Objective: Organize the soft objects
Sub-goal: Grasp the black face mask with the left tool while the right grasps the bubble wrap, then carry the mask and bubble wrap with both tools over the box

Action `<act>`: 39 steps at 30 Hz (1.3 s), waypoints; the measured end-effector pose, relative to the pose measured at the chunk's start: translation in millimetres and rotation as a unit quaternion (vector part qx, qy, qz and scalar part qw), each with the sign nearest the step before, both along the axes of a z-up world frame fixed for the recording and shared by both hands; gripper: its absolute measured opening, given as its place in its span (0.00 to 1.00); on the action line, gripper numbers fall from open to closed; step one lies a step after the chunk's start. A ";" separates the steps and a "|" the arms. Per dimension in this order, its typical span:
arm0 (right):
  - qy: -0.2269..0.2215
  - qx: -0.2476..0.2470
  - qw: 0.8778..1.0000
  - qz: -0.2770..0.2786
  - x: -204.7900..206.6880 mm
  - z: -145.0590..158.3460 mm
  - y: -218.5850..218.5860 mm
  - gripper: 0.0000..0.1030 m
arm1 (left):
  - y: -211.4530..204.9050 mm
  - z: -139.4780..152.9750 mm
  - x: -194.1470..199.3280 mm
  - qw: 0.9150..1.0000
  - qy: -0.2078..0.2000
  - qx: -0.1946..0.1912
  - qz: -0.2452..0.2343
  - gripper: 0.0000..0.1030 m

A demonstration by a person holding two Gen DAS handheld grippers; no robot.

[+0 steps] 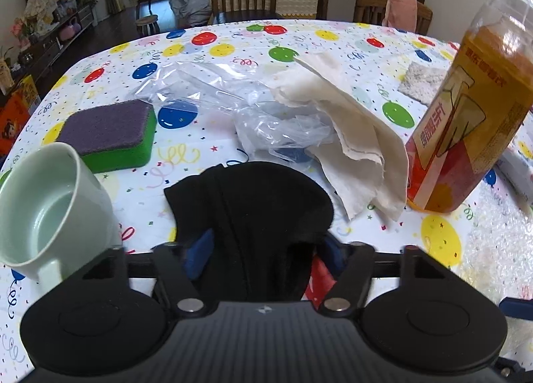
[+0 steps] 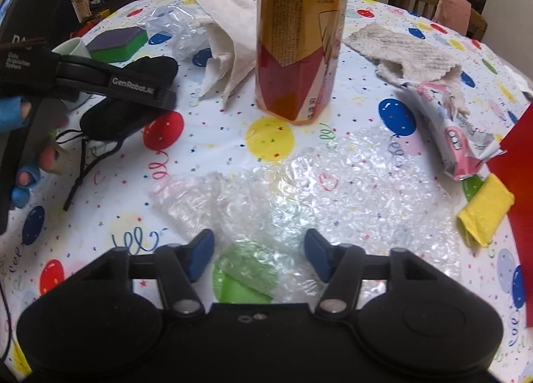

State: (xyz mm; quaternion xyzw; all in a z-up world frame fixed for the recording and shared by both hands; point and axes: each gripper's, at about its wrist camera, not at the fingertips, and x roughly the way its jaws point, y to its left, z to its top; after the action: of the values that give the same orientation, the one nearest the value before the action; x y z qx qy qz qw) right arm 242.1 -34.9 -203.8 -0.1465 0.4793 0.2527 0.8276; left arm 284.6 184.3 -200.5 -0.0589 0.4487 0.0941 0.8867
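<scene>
Left gripper (image 1: 263, 249) clamps the black eye mask (image 1: 253, 203) for lifting; right gripper (image 2: 258, 258), jaws apart, straddles bubble wrap (image 2: 333, 189), bottle (image 2: 299, 33) at 12 o'clock.

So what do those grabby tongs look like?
Both tongs are black plastic with round discs on each side, silver screws and blue pads on the fingers. The left tongs show white lettering on their side in the right wrist view. The hand holding them wears blue fingertip covers.

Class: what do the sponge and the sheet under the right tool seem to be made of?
Sponge: probably green foam topped with a matte purple scouring layer that looks fibrous. Sheet: clear, glossy bubble wrap, apparently plastic; small bubbles glint.
</scene>
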 end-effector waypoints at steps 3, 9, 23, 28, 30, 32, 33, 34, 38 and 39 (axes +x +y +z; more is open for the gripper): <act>-0.008 -0.009 1.000 -0.004 -1.3 0.8 -1.5 0.37 | 3.7 3.3 -0.9 1.000 0.002 -0.006 0.007 0.39; -0.015 -0.008 1.000 -0.018 -2.3 5.1 -8.3 0.07 | 7.0 10.5 -6.4 1.000 0.001 -0.022 0.009 0.30; -0.004 0.064 0.996 -0.060 -16.3 45.5 -47.0 0.05 | -6.2 47.3 -38.1 0.999 -0.014 -0.042 -0.028 0.14; -0.004 0.111 0.989 -0.094 -18.7 71.4 -74.6 0.05 | -11.7 61.1 -49.9 0.998 -0.023 -0.035 -0.049 0.10; -0.012 0.123 0.987 -0.104 -21.3 82.1 -85.0 0.05 | -13.3 67.0 -53.8 0.997 -0.026 -0.039 -0.056 0.10; -0.018 0.135 0.984 -0.114 -23.0 93.5 -95.6 0.05 | -16.0 74.9 -58.0 0.997 -0.030 -0.045 -0.061 0.10; -0.021 0.142 0.982 -0.119 -23.7 99.1 -101.3 0.05 | -18.4 80.0 -60.0 0.996 -0.034 -0.047 -0.066 0.10; -0.025 0.145 0.981 -0.125 -24.4 105.1 -106.6 0.05 | -20.7 85.4 -62.3 0.995 -0.040 -0.050 -0.072 0.10; -0.039 0.161 0.975 -0.147 -25.6 127.0 -128.8 0.05 | -34.7 105.1 -63.7 0.992 -0.052 -0.066 -0.093 0.10; -0.044 0.162 0.974 -0.152 -25.6 132.4 -133.7 0.05 | -39.0 109.8 -63.4 0.991 -0.055 -0.072 -0.098 0.10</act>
State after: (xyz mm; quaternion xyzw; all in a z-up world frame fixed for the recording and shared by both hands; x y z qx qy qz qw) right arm 216.5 -168.6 -71.4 0.0530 0.4121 0.1915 0.8892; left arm 221.2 145.3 -90.7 -0.0834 0.4086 -0.0290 0.9084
